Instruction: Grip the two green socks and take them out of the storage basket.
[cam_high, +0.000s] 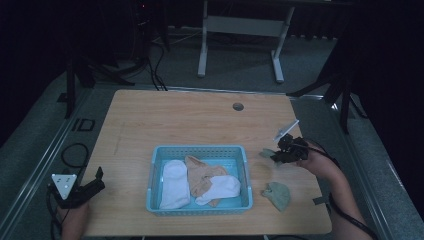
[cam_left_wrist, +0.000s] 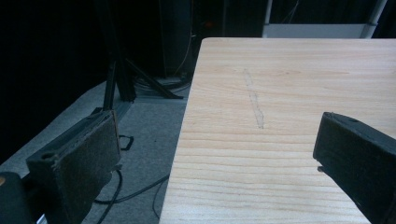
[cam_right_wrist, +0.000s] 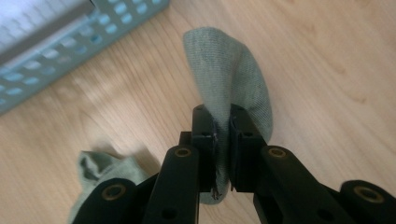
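Right hand-held gripper (cam_right_wrist: 222, 140): jaws pinched on a grey-green knitted sock (cam_right_wrist: 233, 79), a grip the right gripper view shows closely; in the high view it is a small shape at centre right. A second grey-green sock (cam_high: 277, 195) lies on the pale wooden surface (cam_high: 200, 120) below it. Left hand-held gripper (cam_high: 95, 182), lower left: jaws wide, holding nothing. The light blue perforated plastic basket (cam_high: 200, 150), centre frame, contains two white socks (cam_high: 174, 184) and a tan sock (cam_high: 200, 175).
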